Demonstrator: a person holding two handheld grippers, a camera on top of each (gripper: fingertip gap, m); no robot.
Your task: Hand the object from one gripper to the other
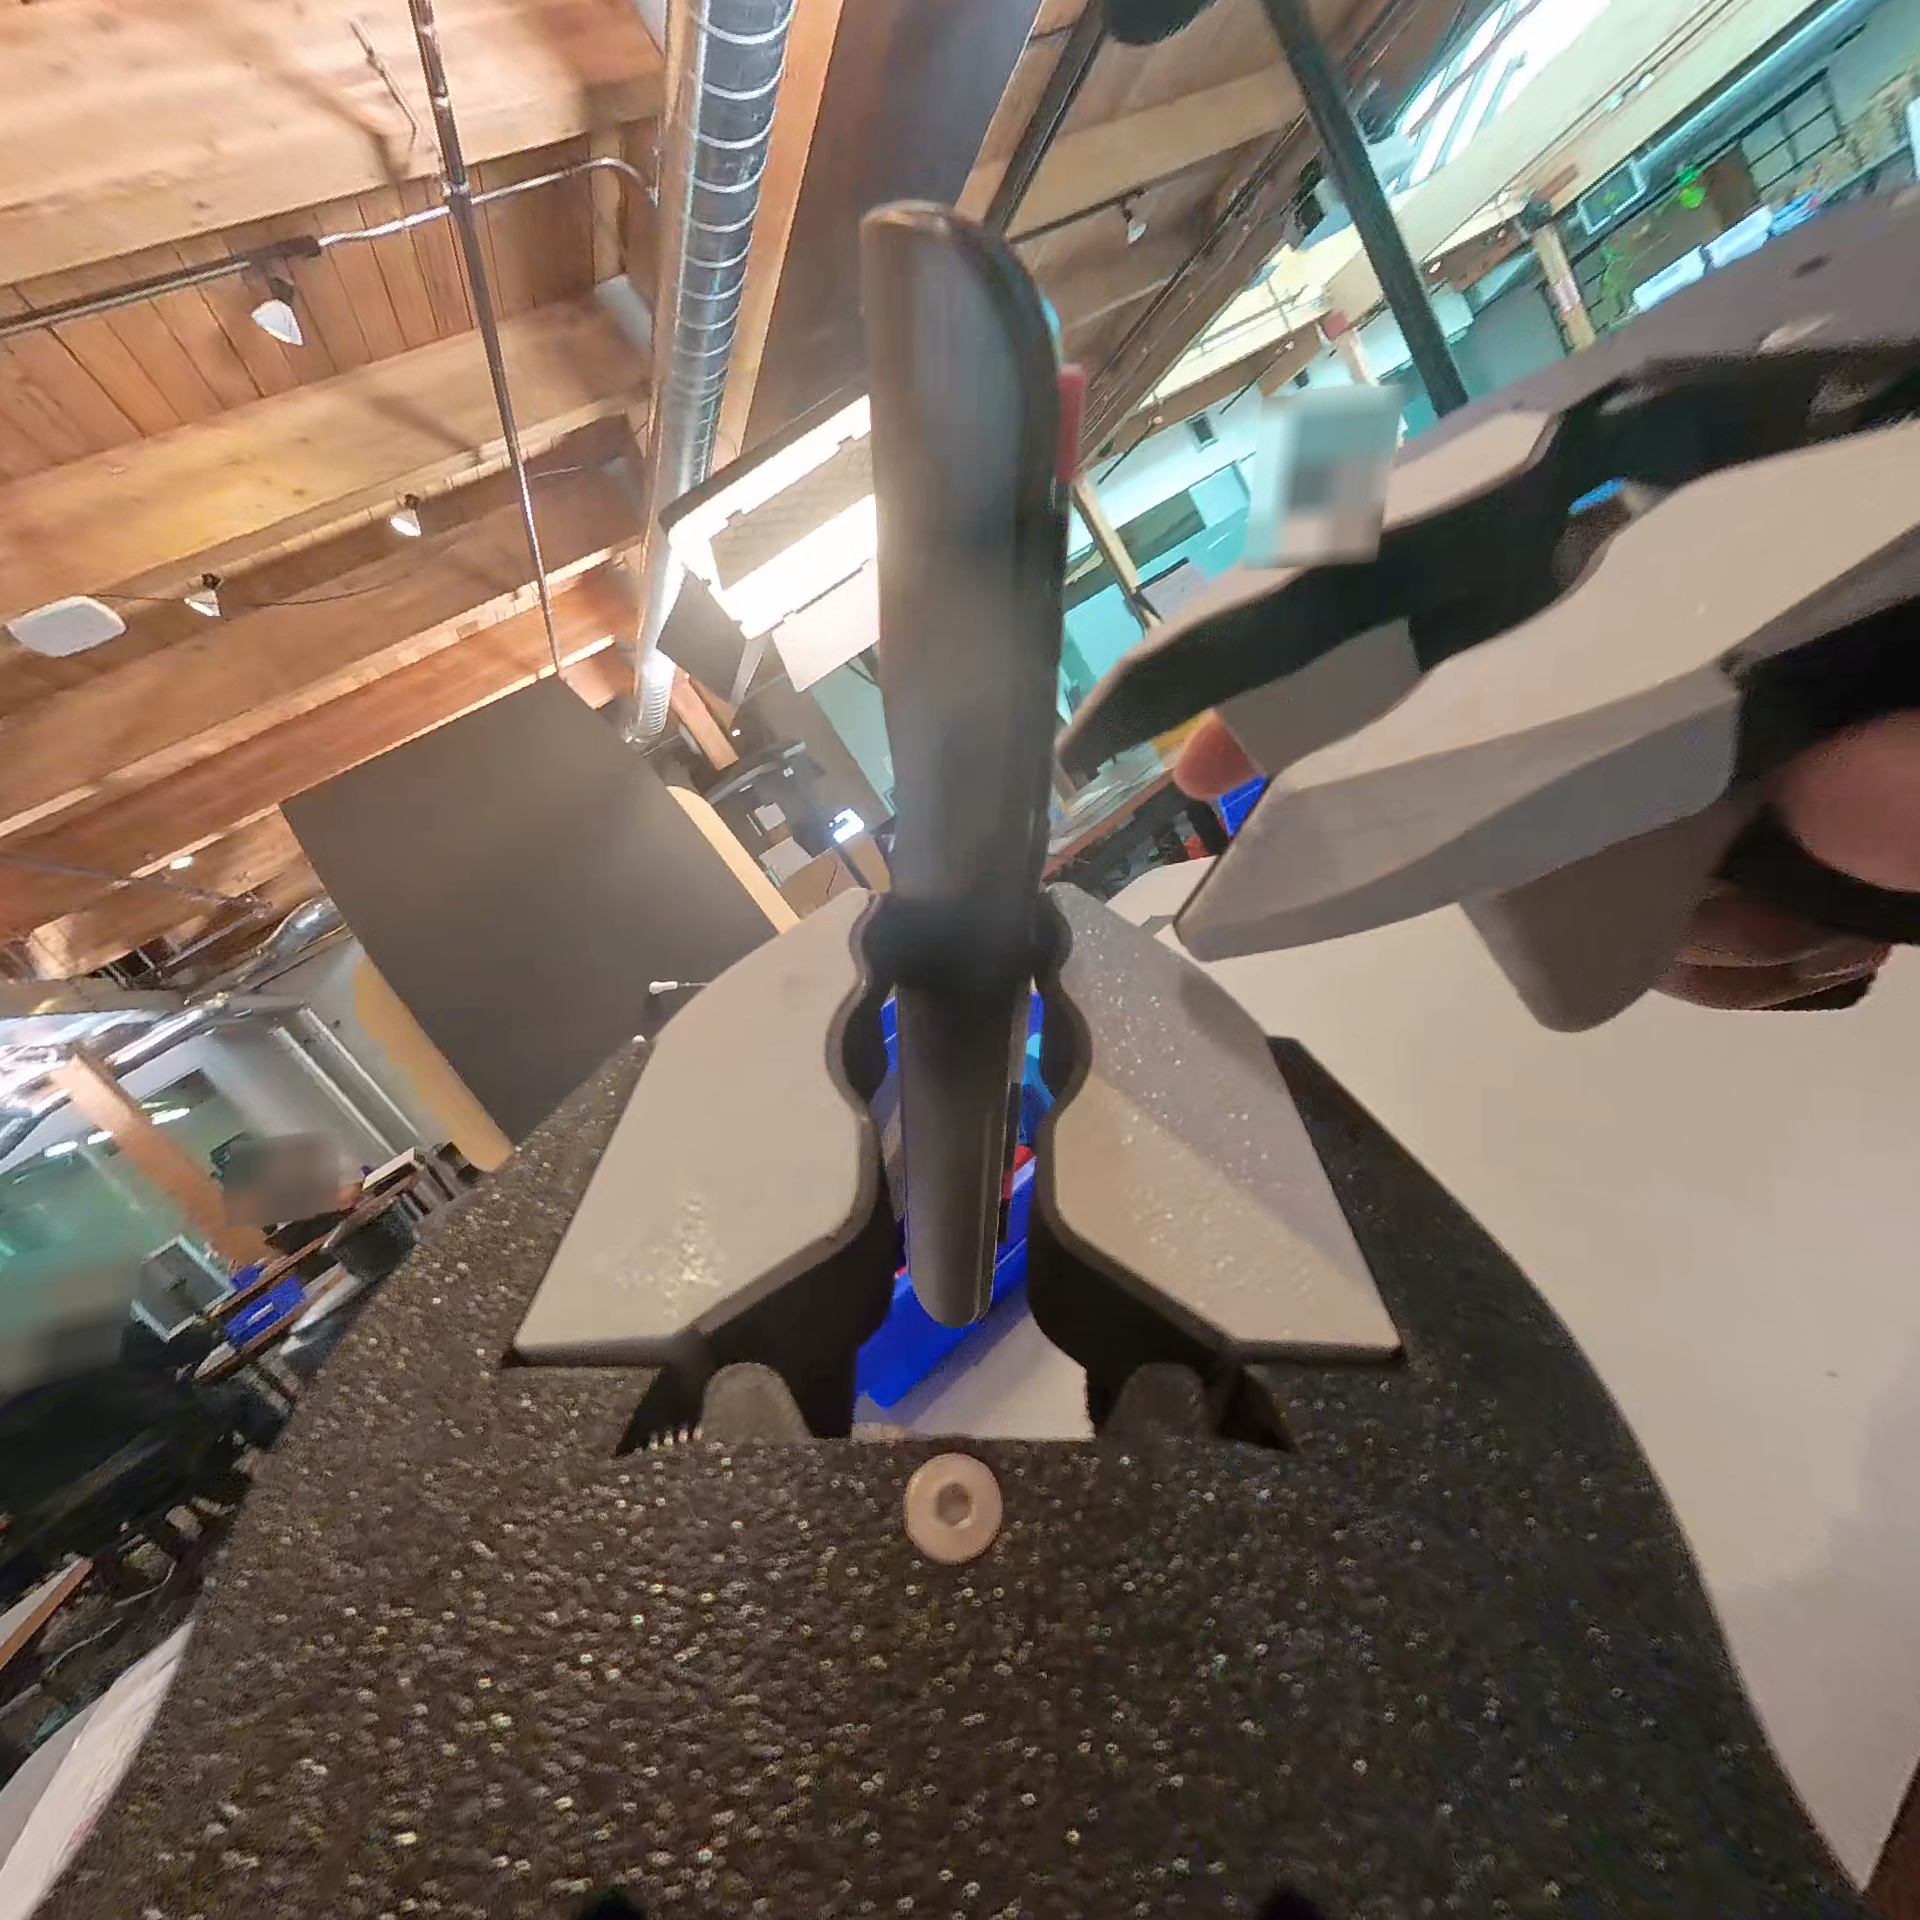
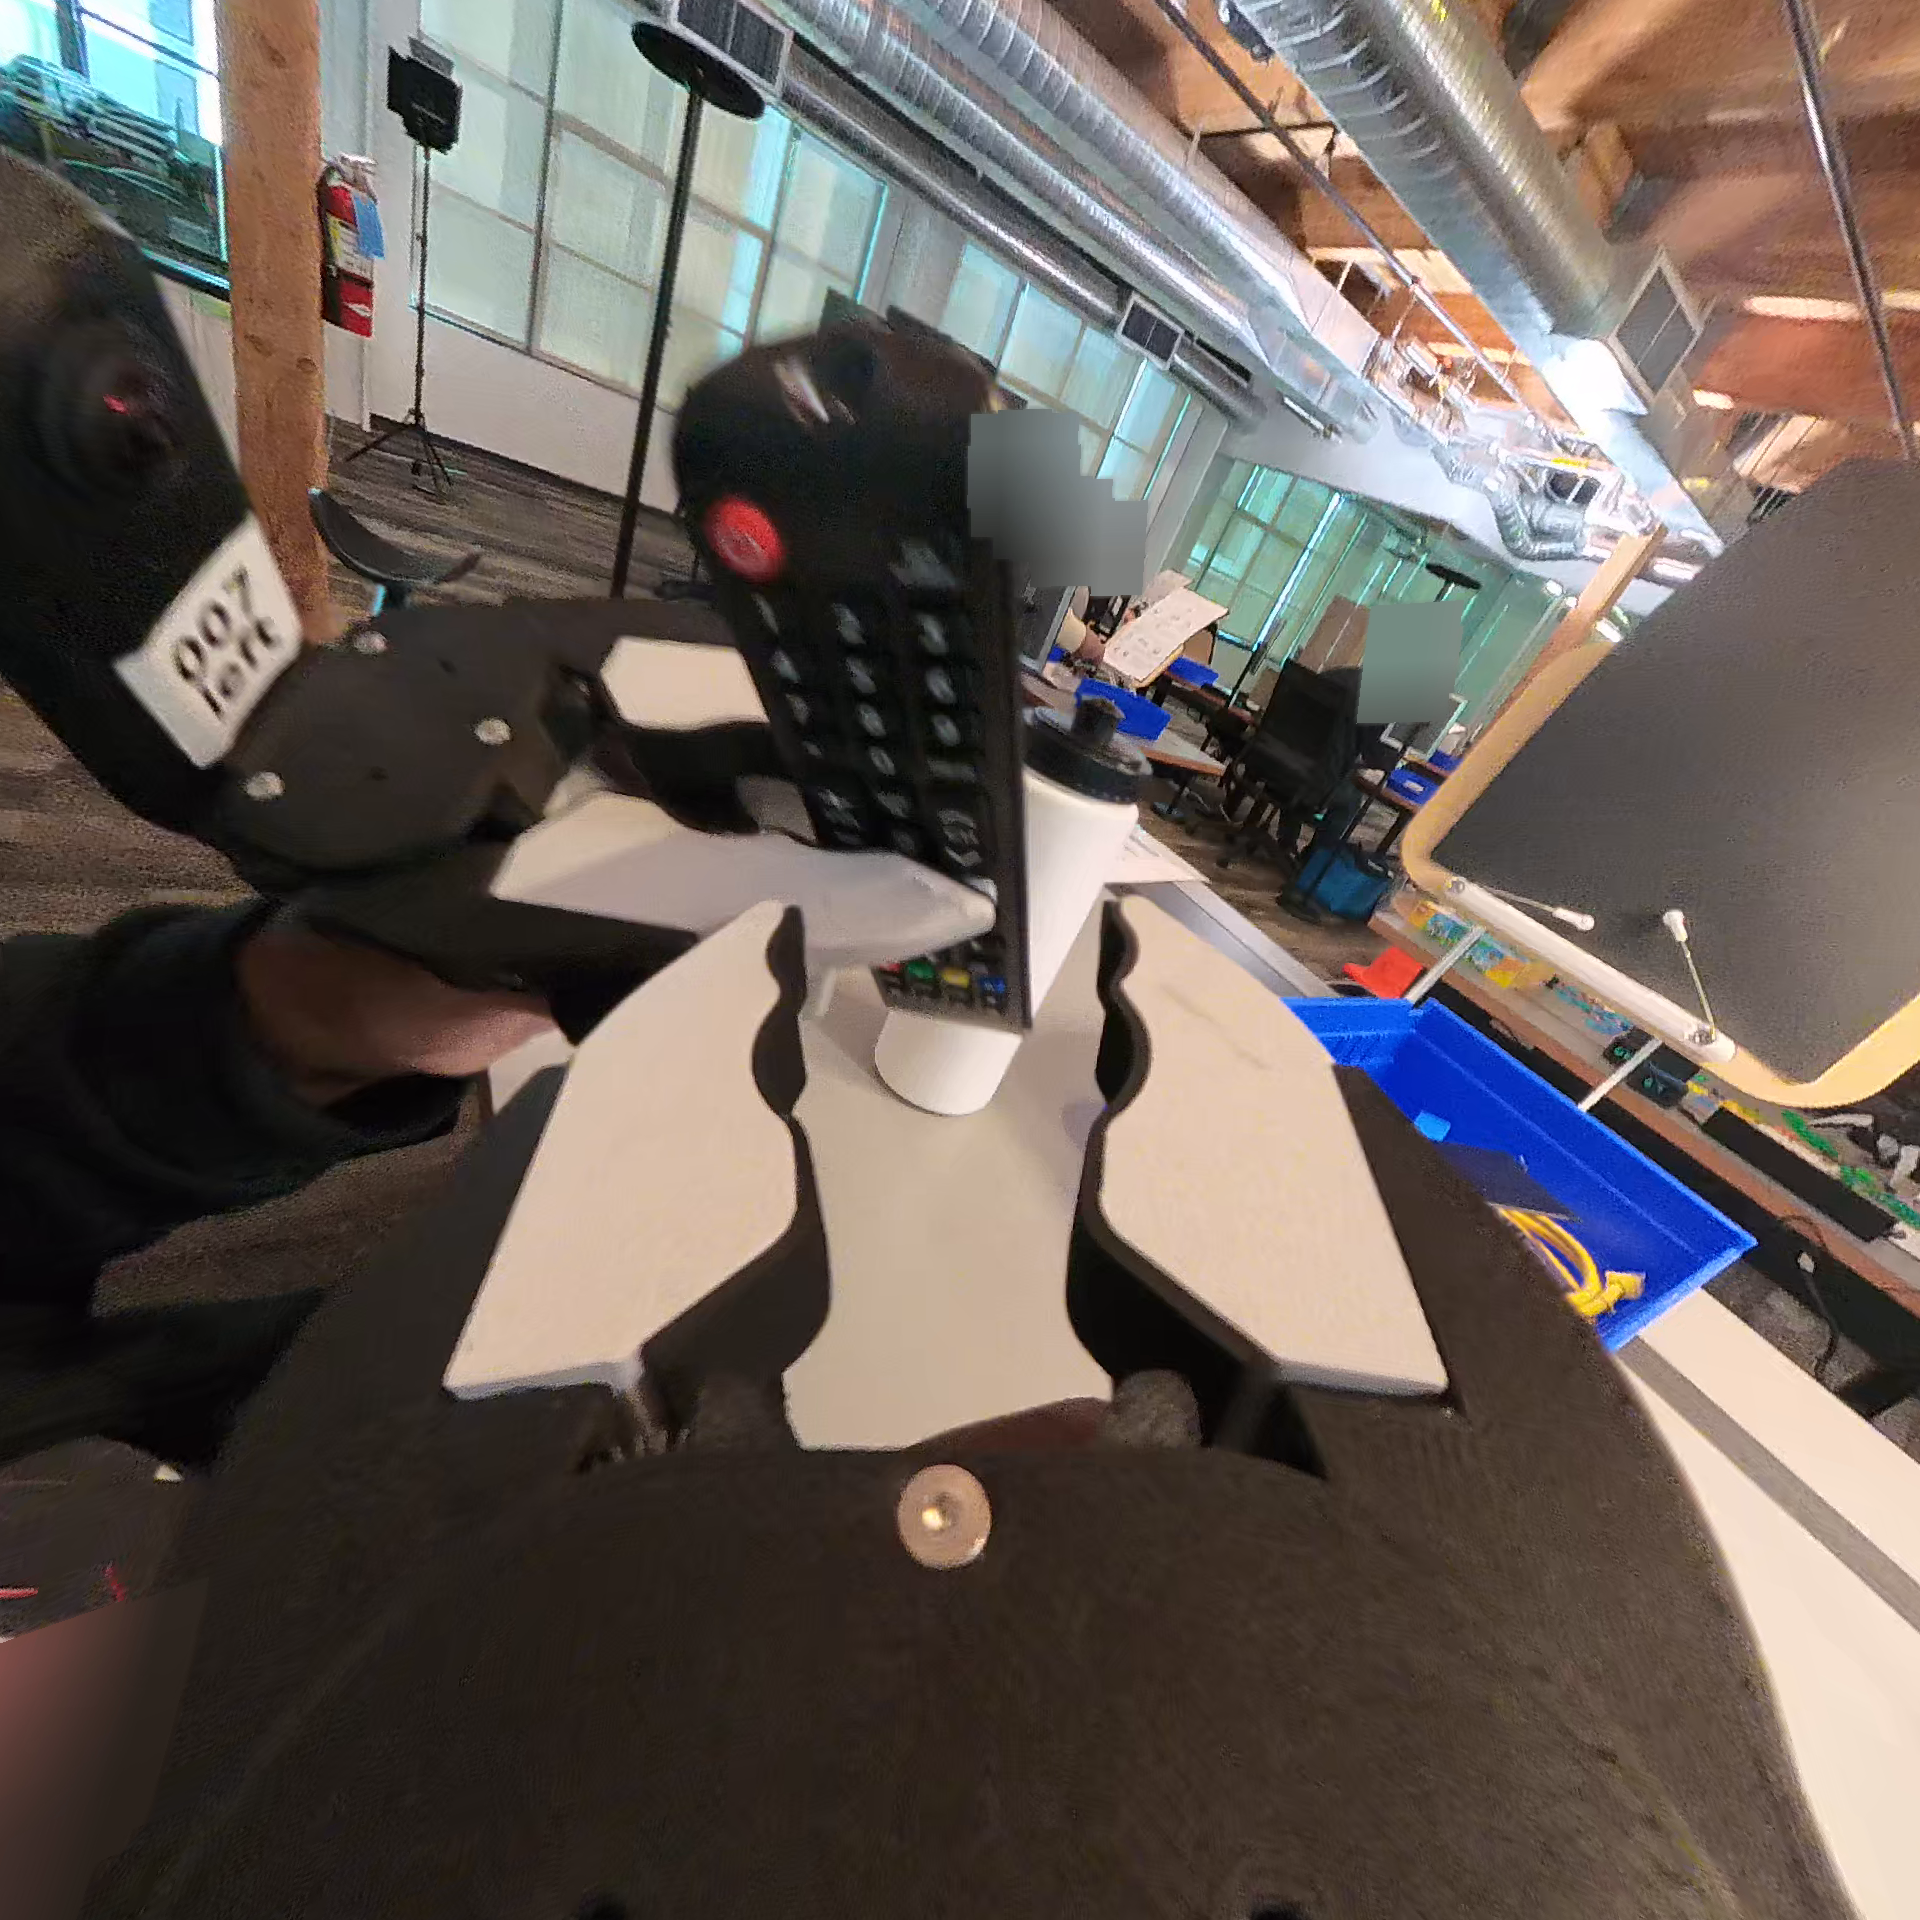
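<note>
Left wrist view: remote (image 1: 961,582) between left tool (image 1: 956,940) tips

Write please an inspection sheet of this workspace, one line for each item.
Surface: white table, bare between the right tongs.
Job's things: black remote control, held upright, button side toward the right wrist camera, red button at its top.
Clutter: white bottle with a dark cap standing behind the remote; blue bin at the table edge holding something yellow.
Grippers: left tongs shut on the remote; right tongs open, empty, close beside it.
Cables: nothing seen on the table.
Surroundings: office with windows, wooden ceiling, metal ducts, red fire extinguisher, dark panel.
</note>
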